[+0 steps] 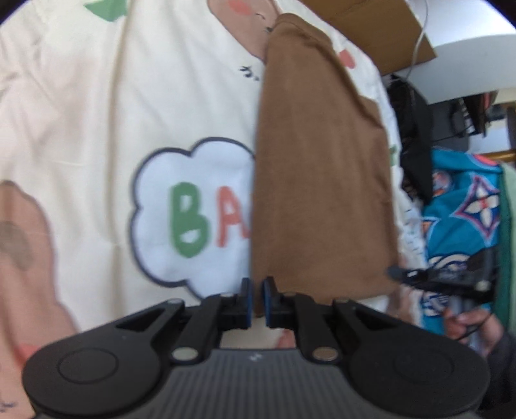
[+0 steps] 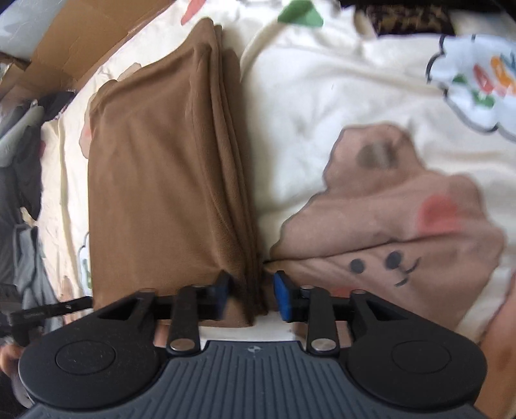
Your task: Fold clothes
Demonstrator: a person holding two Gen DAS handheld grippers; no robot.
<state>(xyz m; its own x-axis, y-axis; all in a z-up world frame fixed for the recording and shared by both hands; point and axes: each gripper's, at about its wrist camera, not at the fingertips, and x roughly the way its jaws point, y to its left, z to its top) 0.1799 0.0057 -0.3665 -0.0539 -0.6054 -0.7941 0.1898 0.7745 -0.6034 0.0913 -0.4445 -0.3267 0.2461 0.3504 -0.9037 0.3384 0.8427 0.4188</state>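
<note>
A brown garment [image 1: 322, 177] lies folded into a long narrow stack on a cream sheet [image 1: 96, 96] printed with cartoons. My left gripper [image 1: 256, 295] sits at the stack's near left corner, its blue pads a narrow gap apart with the cloth's edge at that gap; I see no squeeze on it. In the right wrist view the brown garment [image 2: 161, 177] shows several stacked layers along its right edge. My right gripper [image 2: 250, 290] stands open around that layered near corner, the right pad clear of the cloth. The cream sheet [image 2: 322, 80] spreads to the right.
A cardboard box [image 1: 371, 29] lies beyond the sheet's far edge. To the right are dark clothes [image 1: 416, 145] and a teal patterned cloth [image 1: 464, 206]. A hand [image 1: 474, 325] holds the other gripper there. Grey clothes [image 2: 29, 258] pile at the left.
</note>
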